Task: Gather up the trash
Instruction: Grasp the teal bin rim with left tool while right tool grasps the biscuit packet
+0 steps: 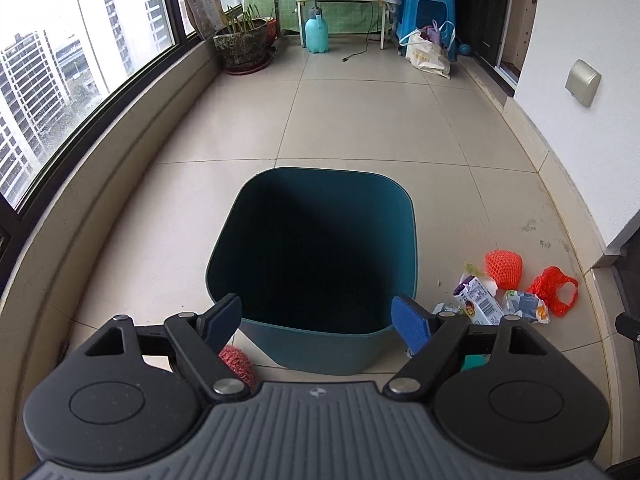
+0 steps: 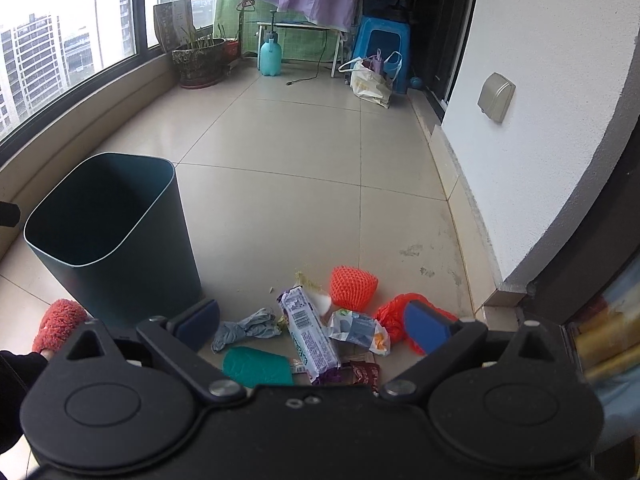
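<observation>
A dark teal trash bin [image 1: 316, 248] stands open on the tiled floor; it also shows in the right wrist view [image 2: 108, 240] at the left. My left gripper [image 1: 318, 320] is open and empty, hovering over the bin's near rim. A pile of trash lies on the floor right of the bin: an orange foam net [image 2: 354, 286], a red plastic bag [image 2: 394, 318], a purple-white carton [image 2: 308, 330], a teal wrapper [image 2: 256, 366], a grey crumpled rag [image 2: 248, 328] and a small printed packet [image 2: 358, 330]. My right gripper [image 2: 314, 324] is open and empty just above this pile.
A curved low wall under windows [image 1: 80, 208] runs along the left; a white wall [image 2: 540, 140] stands at the right. At the far end are a potted plant [image 1: 242, 44], a teal spray bottle [image 1: 317, 32], a blue stool [image 1: 426, 4] and a shopping bag [image 1: 426, 54]. A red slipper [image 2: 60, 322] is beside the bin.
</observation>
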